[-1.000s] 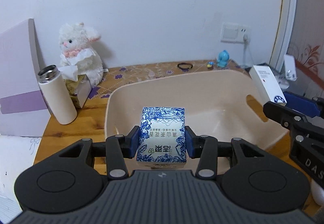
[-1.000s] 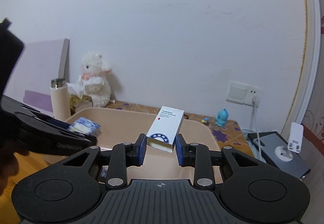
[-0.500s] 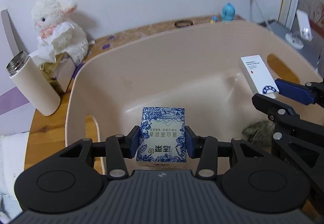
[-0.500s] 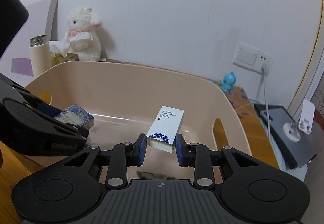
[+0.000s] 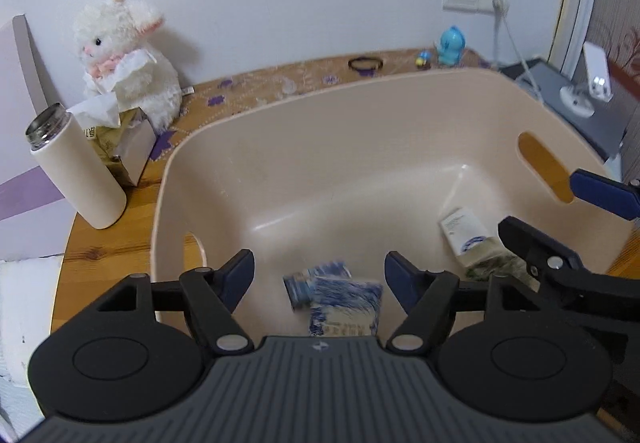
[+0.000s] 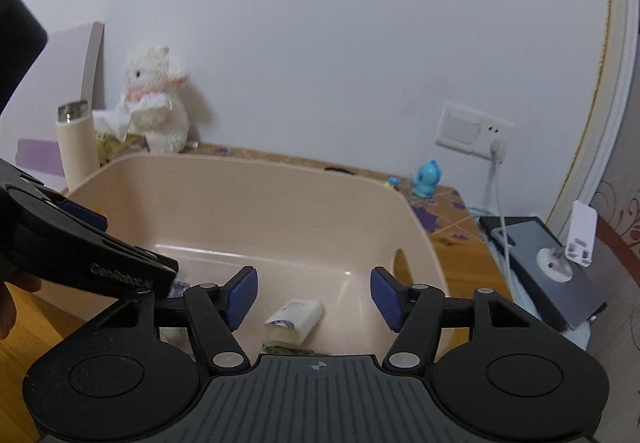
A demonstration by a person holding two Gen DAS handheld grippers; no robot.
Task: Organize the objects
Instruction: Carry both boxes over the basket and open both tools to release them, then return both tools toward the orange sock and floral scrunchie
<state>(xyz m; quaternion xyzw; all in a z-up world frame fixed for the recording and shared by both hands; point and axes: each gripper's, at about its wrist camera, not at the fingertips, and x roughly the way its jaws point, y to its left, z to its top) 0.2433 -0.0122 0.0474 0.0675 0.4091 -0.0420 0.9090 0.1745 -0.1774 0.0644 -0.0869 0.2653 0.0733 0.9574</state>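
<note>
A beige plastic basin sits on the wooden table. My left gripper hangs over its near edge, jaws opening, pads clear of the blue-and-white patterned box, which shows blurred inside the basin below them. My right gripper is over the basin's right side, jaws opening too, with nothing pressed between the pads. The white box with a blue logo lies on the basin floor beneath it, beside a dark fuzzy item.
A cream flask, a tissue box and a white plush lamb stand left of the basin. A black hair tie and a blue toy lie by the wall. A tablet with a phone stand sits right.
Both grippers opened and let go of their boxes. The blue-and-white box dropped into the basin under the left gripper; the white box fell onto the basin floor under the right.
</note>
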